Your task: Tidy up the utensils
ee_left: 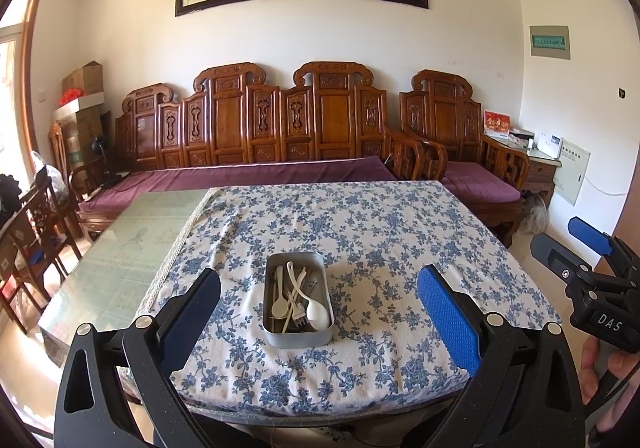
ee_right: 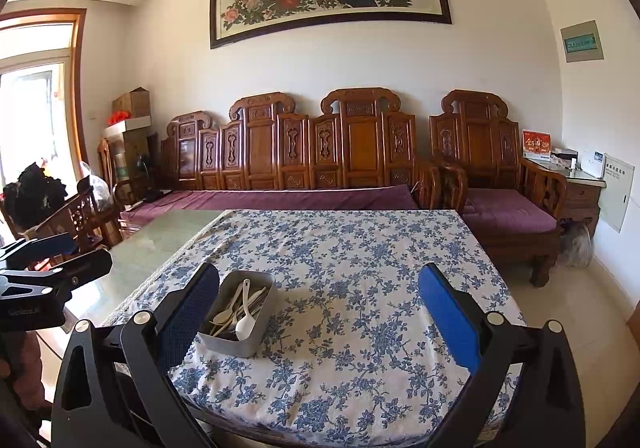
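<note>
Living room, floral-cloth surface (ee_left: pixel 400 232). Metal tin (ee_left: pixel 298 334) holds tangled light plastic utensils (ee_left: pixel 296 298); slippery, grip handles. Left tool (ee_left: pixel 320 312), right tool (ee_right: pixel 320 312) both spread wide, empty.

One metal tin (ee_left: pixel 298 332), two white spoons (ee_left: pixel 319 312), one fork (ee_left: pixel 298 316), two open-jawed grippers (ee_left: pixel 320 312).
</note>
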{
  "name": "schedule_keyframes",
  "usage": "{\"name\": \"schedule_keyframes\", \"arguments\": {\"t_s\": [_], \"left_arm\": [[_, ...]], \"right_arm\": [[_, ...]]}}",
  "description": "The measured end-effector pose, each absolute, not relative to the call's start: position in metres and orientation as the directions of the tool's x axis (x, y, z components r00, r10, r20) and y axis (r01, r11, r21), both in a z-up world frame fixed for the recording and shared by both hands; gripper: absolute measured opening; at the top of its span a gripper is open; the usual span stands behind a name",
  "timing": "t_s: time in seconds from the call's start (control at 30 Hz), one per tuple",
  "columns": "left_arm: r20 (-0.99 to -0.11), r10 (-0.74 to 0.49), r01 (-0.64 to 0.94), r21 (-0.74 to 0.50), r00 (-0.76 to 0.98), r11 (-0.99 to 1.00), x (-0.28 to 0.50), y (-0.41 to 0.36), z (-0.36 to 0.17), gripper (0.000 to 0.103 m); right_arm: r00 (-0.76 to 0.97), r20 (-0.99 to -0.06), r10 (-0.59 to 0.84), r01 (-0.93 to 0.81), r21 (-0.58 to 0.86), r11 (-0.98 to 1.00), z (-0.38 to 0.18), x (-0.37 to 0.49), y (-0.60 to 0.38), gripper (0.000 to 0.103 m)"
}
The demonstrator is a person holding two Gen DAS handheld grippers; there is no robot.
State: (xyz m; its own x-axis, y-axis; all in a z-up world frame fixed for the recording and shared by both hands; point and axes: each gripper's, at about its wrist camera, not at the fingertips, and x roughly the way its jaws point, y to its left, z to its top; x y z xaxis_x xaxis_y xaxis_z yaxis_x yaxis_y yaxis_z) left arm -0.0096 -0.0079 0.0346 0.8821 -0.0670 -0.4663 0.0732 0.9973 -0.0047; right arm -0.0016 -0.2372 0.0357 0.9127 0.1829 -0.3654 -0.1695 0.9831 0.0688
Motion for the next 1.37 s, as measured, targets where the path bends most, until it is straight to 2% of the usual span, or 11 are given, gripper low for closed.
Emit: {"name": "schedule_keyframes", "arguments": {"t_s": [1.37], "left_arm": [[-0.462,-0.068,0.073,-0.006,0.884,0.997,-0.0122,-0.0095,0.0367,0.095]], "right_arm": [[0.913,-0.362,0.188,-0.173,0.073,0.982,0.0382,-0.0031,-0.2345,0.1]]}}
